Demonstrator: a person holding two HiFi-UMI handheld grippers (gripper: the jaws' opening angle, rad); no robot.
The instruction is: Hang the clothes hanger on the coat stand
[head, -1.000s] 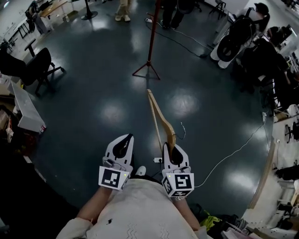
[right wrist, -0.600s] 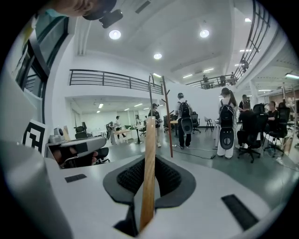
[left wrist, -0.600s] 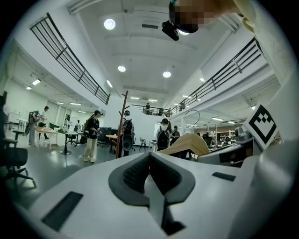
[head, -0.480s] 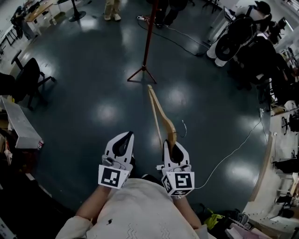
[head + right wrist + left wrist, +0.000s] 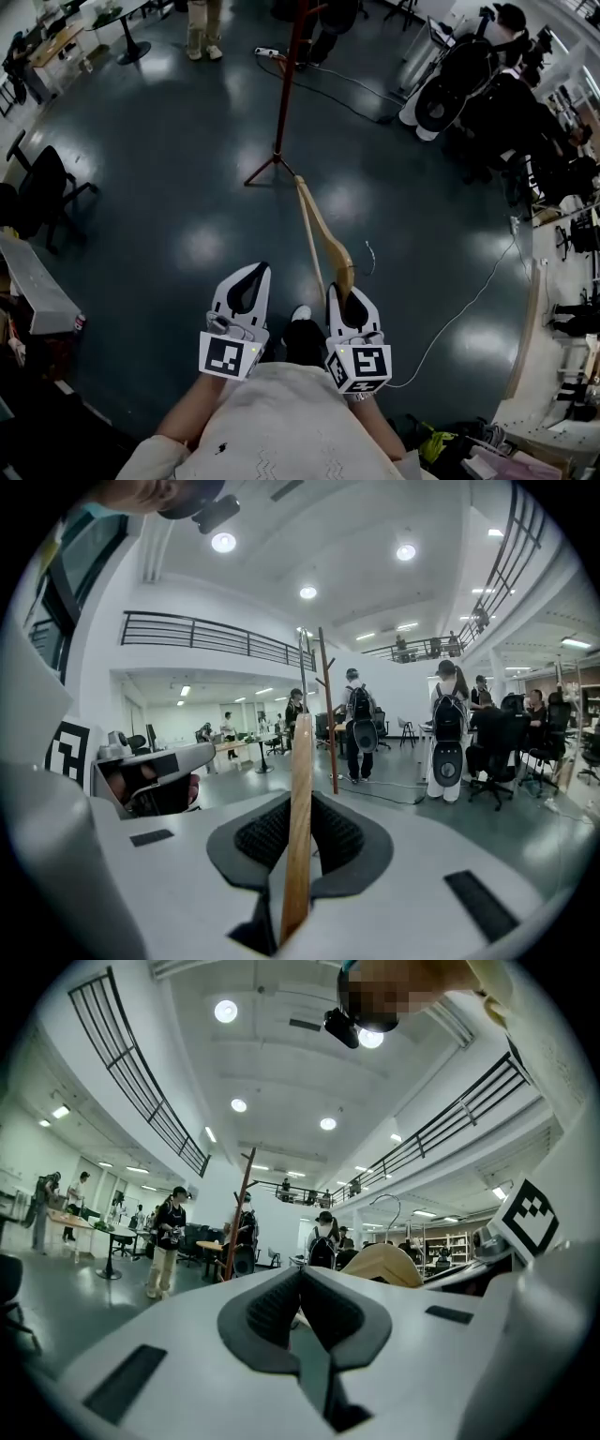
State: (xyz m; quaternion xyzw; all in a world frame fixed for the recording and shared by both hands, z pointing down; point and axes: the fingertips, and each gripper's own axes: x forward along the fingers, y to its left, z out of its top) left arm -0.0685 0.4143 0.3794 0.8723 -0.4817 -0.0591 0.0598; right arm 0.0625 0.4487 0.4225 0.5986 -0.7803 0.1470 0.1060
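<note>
Since the earlier frames the coat stand [image 5: 284,89] has drawn nearer in the head view. Its tripod foot now lies just beyond the far tip of the hanger [image 5: 319,232], and a shoe has come into view between the two grippers.

Hanger position: the wooden hanger is pinched edge-on in the right gripper [image 5: 343,292] and points forward toward the stand. The left gripper [image 5: 255,274] is pressed together on nothing.

Hazards, by judgement:
- The stand is tall on a narrow tripod. A knock from the long hanger arm could rock or topple it.
- The hanger is held at one end only. It could pivot in the pads, so that the hook misses a peg.
- A loose cable [image 5: 464,309] crosses the floor to the right and could trip the person.

Surface and room: the dark floor [image 5: 169,159] is glossy, mirrors the ceiling lights and may be slick. The hall is open, with a balcony rail above. Office chairs, desks and several standing people ring the edges, some close behind the stand.
</note>
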